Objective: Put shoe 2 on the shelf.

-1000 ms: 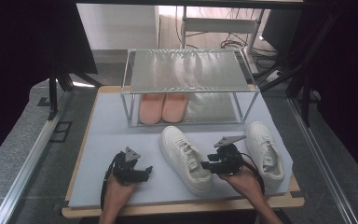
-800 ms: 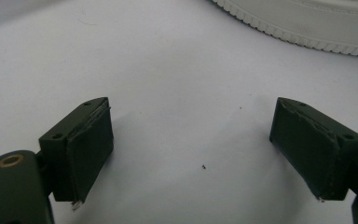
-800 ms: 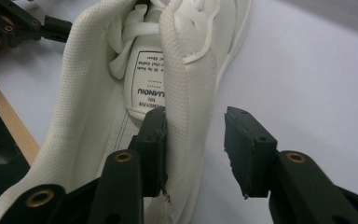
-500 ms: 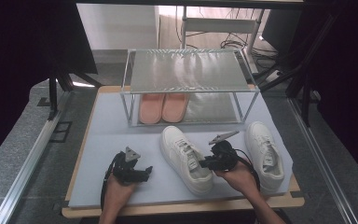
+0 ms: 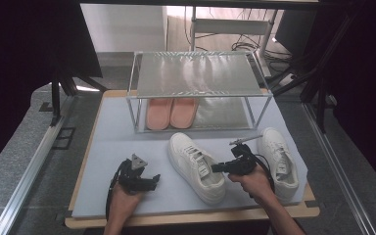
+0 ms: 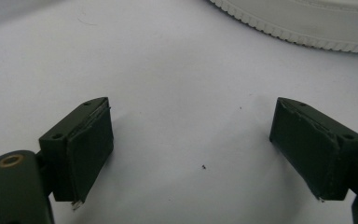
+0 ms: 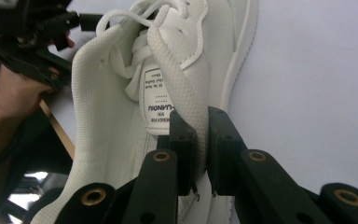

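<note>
On the pale blue mat [image 5: 127, 132] that covers the table, two white sneakers lie in front of a low metal rack [image 5: 196, 73]. The near sneaker [image 5: 196, 166] lies at the middle of the mat, toe pointing away and a little to the left, and the right gripper [image 5: 219, 168] has it by the collar: in the right gripper view the two black jaws have just been closing and now pinch the padded side wall of the shoe's opening [image 7: 179, 93] between their pads, one jaw inside the shoe beside the tongue label, the other outside against the wall. The shoe rests on its sole on the mat, not lifted as far as the high view shows. The second sneaker [image 5: 278, 156] lies just beyond the right hand [image 5: 254, 182], near the right edge of the mat, toe also pointing away. The left gripper [image 5: 152, 180] rests low over the mat to the left of the held shoe, well apart from it; in the left gripper view its jaws stand spread wide with bare mat between them, and the ribbed sole edge of the near sneaker [image 6: 303, 28] runs across the top. Under the rack's shelf a pair of pink slippers [image 5: 171, 112] sits side by side at the left
</note>
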### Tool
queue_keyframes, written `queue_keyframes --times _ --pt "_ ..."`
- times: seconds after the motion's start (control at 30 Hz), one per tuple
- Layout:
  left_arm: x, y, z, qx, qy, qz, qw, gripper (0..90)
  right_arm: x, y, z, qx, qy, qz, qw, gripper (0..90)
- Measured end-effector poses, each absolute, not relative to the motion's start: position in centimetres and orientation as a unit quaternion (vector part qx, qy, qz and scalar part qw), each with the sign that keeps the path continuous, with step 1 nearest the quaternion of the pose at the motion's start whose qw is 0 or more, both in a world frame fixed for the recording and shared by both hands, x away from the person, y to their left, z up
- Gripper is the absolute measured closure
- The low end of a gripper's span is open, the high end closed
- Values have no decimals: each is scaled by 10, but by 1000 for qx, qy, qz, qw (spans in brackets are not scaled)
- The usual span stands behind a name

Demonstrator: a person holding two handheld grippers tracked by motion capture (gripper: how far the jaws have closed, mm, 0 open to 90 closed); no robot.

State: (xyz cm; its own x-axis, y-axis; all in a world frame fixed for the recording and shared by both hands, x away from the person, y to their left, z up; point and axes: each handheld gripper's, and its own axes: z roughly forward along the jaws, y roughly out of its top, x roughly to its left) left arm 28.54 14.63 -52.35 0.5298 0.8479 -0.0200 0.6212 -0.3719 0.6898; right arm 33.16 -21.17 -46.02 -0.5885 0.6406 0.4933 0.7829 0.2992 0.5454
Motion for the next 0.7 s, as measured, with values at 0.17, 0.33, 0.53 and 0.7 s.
queue_keyframes --times 0.17,0.33,0.53,0.7 --pt "285 146 -524 810 453 172 330 134 334 -217 -458 -456 -776 -417 124 833" --pt "285 146 -524 810 453 172 330 134 335 -218 -453 -454 -761 -438 152 835" --pt "285 146 -524 810 453 172 330 134 336 -217 -445 -450 -750 -458 159 835" --pt "285 146 -524 810 453 173 330 135 339 -219 -437 -447 -742 -472 162 834"
